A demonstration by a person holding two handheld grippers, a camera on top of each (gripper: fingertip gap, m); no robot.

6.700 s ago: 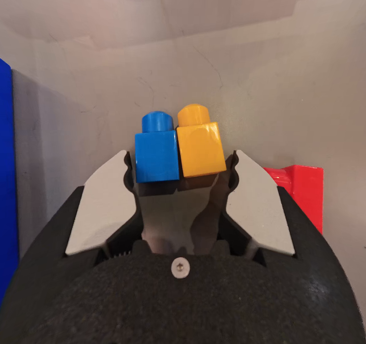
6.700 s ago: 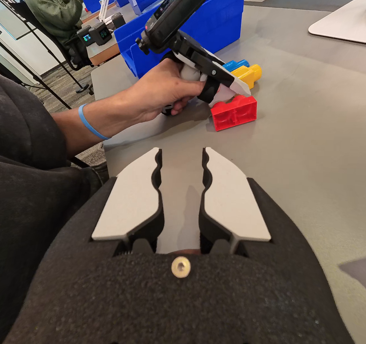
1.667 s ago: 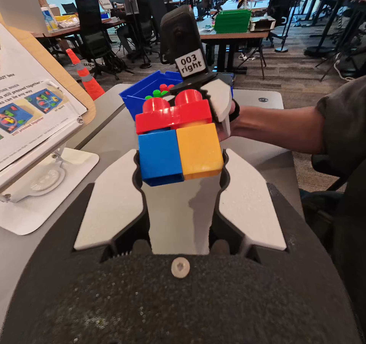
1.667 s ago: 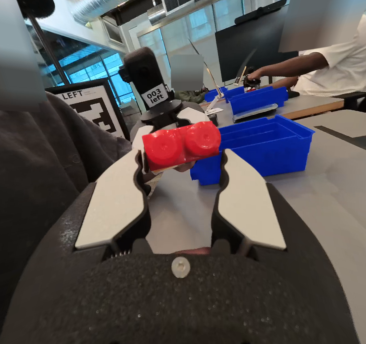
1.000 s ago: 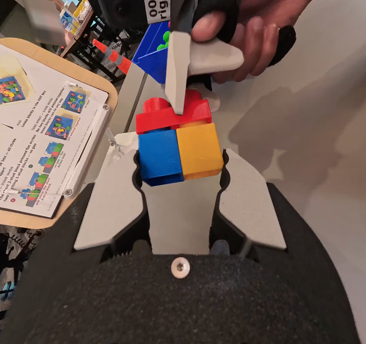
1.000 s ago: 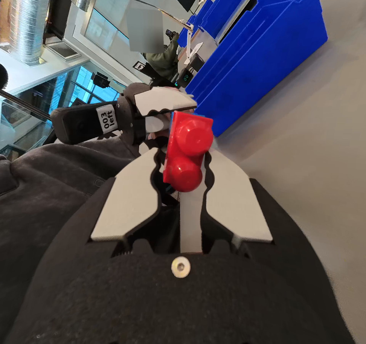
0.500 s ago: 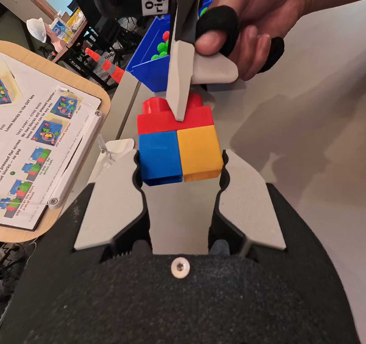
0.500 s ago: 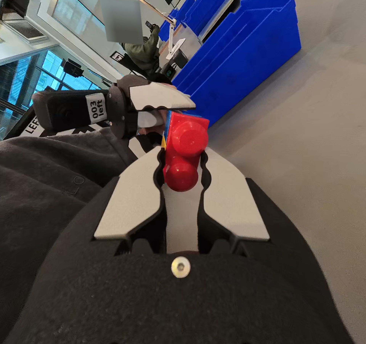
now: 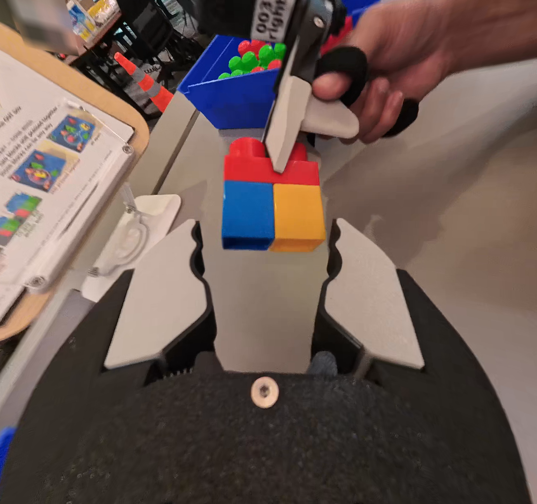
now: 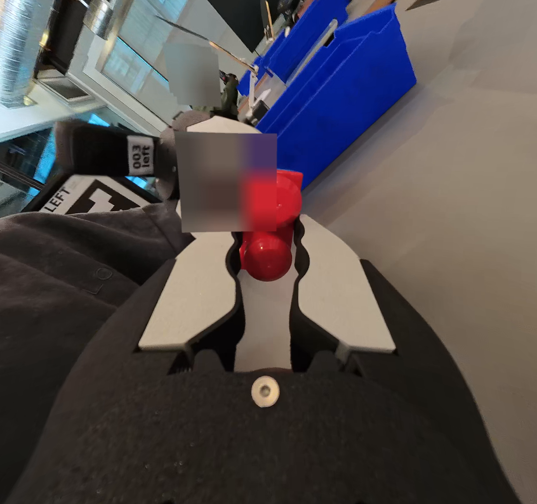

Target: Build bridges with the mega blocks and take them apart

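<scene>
The assembled bridge hangs in the air above the grey surface (image 9: 436,228): a red block (image 9: 270,167) with 2 studs sits pressed across a blue block (image 9: 247,214) and a yellow block (image 9: 299,214), which stand side by side and touching. The right gripper (image 10: 266,246) is clamped narrow on the red block, 1 finger on each long side, and carries the whole stack. The left gripper (image 9: 263,234) stands wide, its fingers just below the 2 lower blocks and clear of them, holding nothing.

The step in hand looks like moving the finished bridge, either to set it down or to start taking it apart. To do it well, keep the right gripper's squeeze steady and the stack level, since only stud friction holds the 2 lower blocks. If pulling apart, bring the left gripper up square around 1 lower block and close fully before tugging straight down. The blue bin (image 9: 232,98) of loose blocks lies beyond.
</scene>
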